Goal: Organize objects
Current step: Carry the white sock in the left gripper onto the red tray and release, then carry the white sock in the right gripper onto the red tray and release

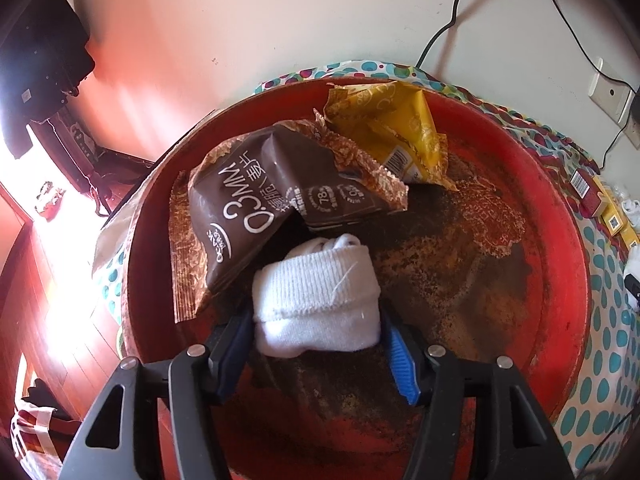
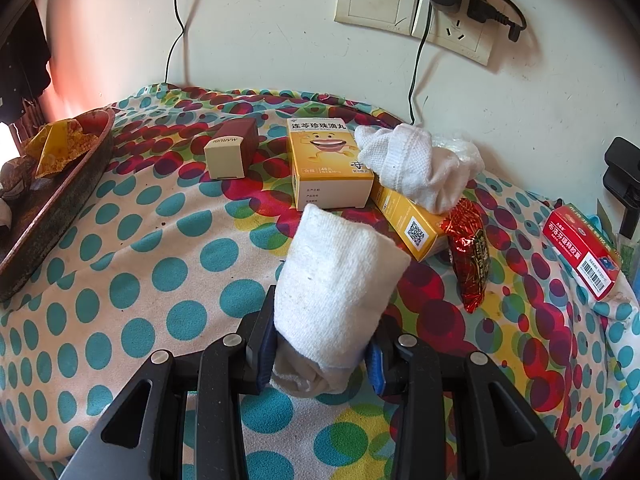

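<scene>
A rolled white sock (image 1: 320, 292) lies on the worn red round tray (image 1: 560, 240), just below a brown snack packet (image 1: 264, 200) and a yellow packet (image 1: 392, 128). My left gripper (image 1: 316, 326) stands around this sock with its blue pads a little off the sock's sides, so it is open. In the right wrist view my right gripper (image 2: 324, 324) is shut on a second rolled white sock (image 2: 336, 280), held over the dotted tablecloth (image 2: 140, 280). The tray (image 2: 52, 200) shows at the left edge there.
On the cloth lie a yellow medicine box (image 2: 328, 160), a second yellow box (image 2: 408, 220) under a loose white sock (image 2: 416, 164), a maroon and beige box (image 2: 232, 152), a red foil packet (image 2: 470, 256) and a red box (image 2: 584, 252). Cables hang from wall sockets (image 2: 412, 4).
</scene>
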Demonstrator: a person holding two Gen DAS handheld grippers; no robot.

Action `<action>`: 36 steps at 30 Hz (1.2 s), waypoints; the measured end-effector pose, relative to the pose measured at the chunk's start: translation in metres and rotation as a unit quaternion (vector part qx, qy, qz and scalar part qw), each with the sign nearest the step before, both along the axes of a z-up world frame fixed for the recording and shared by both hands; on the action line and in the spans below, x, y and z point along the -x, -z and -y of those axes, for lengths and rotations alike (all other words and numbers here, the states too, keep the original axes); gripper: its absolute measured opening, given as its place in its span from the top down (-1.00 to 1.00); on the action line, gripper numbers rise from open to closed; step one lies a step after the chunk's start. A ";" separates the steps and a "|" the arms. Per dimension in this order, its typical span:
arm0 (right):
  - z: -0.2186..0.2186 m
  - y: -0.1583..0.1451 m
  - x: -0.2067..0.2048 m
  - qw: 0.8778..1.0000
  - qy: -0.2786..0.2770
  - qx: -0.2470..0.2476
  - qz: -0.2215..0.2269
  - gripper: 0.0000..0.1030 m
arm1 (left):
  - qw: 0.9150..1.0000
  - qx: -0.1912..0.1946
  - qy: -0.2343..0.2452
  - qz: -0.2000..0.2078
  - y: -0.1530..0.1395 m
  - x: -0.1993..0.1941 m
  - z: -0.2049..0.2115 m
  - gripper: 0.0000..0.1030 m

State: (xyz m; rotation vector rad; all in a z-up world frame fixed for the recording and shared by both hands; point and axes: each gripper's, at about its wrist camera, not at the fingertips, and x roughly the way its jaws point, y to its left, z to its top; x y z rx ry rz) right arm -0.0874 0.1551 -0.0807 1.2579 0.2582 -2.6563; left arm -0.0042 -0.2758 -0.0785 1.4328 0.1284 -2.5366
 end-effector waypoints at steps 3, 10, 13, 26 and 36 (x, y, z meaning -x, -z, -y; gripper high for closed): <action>0.002 0.000 0.000 1.000 0.000 -0.001 0.000 0.34 | 1.000 -0.002 0.001 -0.007 -0.004 -0.005 -0.002 -0.26; 0.002 0.000 0.000 1.000 0.000 -0.001 -0.001 0.34 | 0.999 0.020 0.009 -0.042 -0.024 -0.031 -0.013 -0.32; 0.001 0.000 0.000 1.000 0.000 -0.001 0.000 0.34 | 0.998 0.027 0.027 -0.055 -0.033 -0.040 -0.026 -0.34; -0.002 -0.001 -0.003 1.000 0.000 0.004 0.001 0.32 | 0.982 0.005 0.156 -0.103 -0.044 -0.065 -0.098 -0.34; 0.002 0.001 -0.001 1.000 0.000 -0.010 -0.003 0.33 | 0.975 -0.009 0.184 -0.121 -0.038 -0.071 -0.107 -0.34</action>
